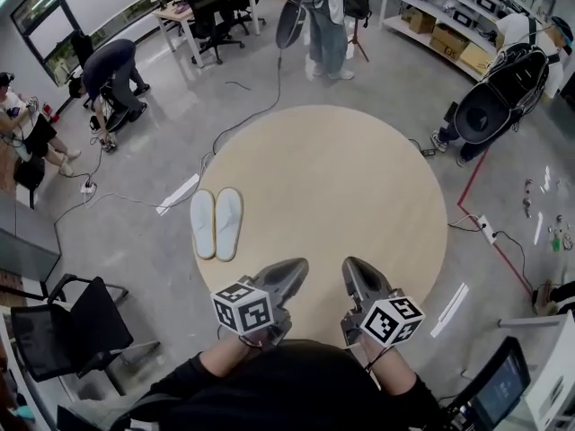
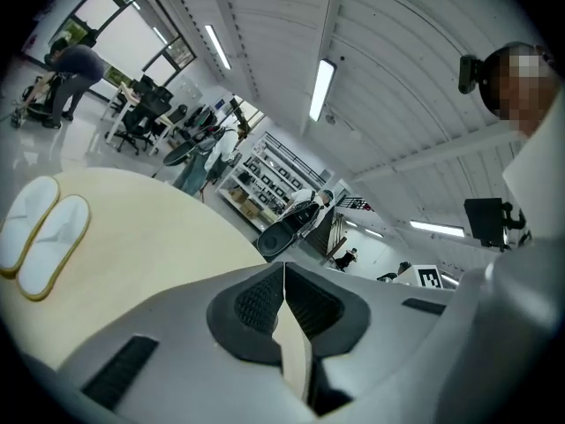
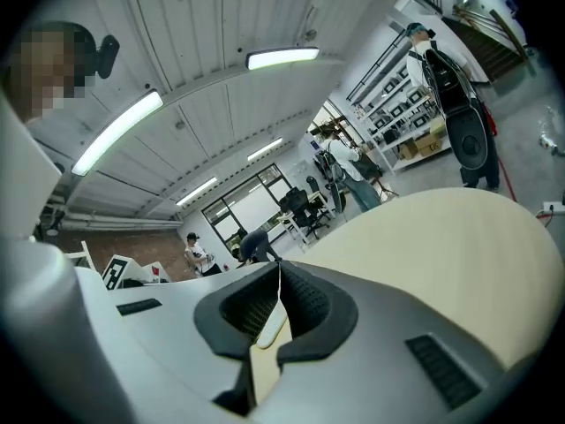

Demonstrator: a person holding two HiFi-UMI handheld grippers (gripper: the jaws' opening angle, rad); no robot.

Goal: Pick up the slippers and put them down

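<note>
Two white slippers [image 1: 216, 222] lie side by side, soles down, at the left edge of the round pale wooden table [image 1: 341, 187]. The left gripper view shows the pair of slippers [image 2: 40, 234] far to the left. My left gripper [image 1: 296, 268] hovers over the table's near edge, shut, with nothing between its jaws, to the right of and nearer than the slippers. My right gripper [image 1: 354, 267] hangs beside it, also shut and empty. Both point across the table, almost level.
A cable [image 1: 235, 119] runs over the floor behind the table. A black office chair [image 1: 67, 326] stands at the near left. Several people [image 1: 328, 21] stand or crouch around the room. Shelves [image 1: 449, 7] line the far right wall, and a monitor [image 1: 499, 386] sits at the near right.
</note>
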